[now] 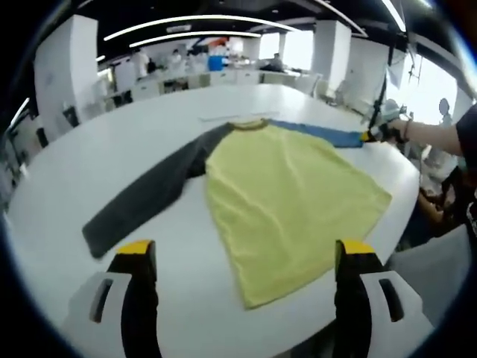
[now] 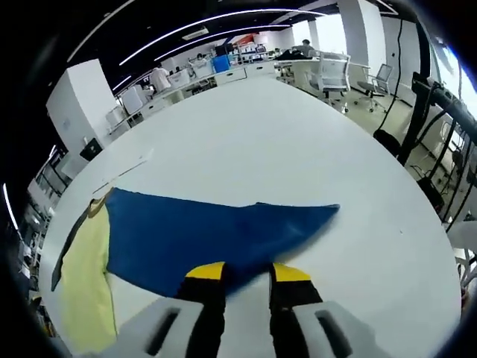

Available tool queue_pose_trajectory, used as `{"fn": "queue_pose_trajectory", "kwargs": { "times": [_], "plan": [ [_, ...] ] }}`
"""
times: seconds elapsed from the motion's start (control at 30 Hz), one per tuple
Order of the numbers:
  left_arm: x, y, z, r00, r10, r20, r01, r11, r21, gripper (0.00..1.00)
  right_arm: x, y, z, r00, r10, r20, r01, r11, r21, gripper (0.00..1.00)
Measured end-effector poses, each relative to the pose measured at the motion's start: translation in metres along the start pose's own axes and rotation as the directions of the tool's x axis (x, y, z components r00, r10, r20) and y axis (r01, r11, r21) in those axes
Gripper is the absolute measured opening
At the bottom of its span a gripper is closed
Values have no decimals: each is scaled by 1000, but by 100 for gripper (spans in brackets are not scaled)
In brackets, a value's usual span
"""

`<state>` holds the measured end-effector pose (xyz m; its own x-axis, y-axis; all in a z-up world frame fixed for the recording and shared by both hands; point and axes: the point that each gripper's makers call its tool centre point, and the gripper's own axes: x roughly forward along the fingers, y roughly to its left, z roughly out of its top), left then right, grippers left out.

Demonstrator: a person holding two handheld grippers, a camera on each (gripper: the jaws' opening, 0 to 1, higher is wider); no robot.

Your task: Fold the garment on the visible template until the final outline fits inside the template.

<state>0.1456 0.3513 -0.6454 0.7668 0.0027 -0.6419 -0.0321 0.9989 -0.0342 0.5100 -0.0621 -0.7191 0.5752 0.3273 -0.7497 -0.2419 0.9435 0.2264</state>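
- Big and bright, the office room has a wide white table (image 1: 89, 164) in the middle, with desks and people far behind it.
- On the table lies the shirt (image 1: 287, 198), spread flat with its yellow body facing up.
- One gray sleeve (image 1: 149, 201) sticks out to one side, and one blue sleeve (image 2: 216, 235) sticks out to the other.
- I cannot pick out a template mark on the table.
- Down near the bottom hem, the left gripper (image 1: 242, 261) hangs with its jaws wide apart, holding nothing.
- Over at the other side, the right gripper (image 2: 246, 274) has its jaws squeezed almost together on the edge of the blue sleeve.
- I think the job is at the first fold, the one that brings the blue sleeve in.
- Next, the right gripper should lift that sleeve and lay it across the yellow part, flat and smooth.
- After that, the gray sleeve needs the same.
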Motion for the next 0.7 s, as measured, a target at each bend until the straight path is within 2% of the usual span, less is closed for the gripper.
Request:
{"fn": "queue_pose_trajectory", "kwargs": {
  "times": [0.2,0.3,0.7],
  "plan": [
    [1,6,-2,1000,4,-6,-4,1000,10,96,1,1,-2,1000,-16,-16,17,1000,25,0],
    [0,8,-1,1000,3,8,-3,1000,14,96,0,3,-3,1000,-12,-21,13,1000,20,0],
    [0,9,-4,1000,8,-4,-8,1000,29,97,1,1,9,1000,-14,-19,14,1000,-2,0]
  ]
}}
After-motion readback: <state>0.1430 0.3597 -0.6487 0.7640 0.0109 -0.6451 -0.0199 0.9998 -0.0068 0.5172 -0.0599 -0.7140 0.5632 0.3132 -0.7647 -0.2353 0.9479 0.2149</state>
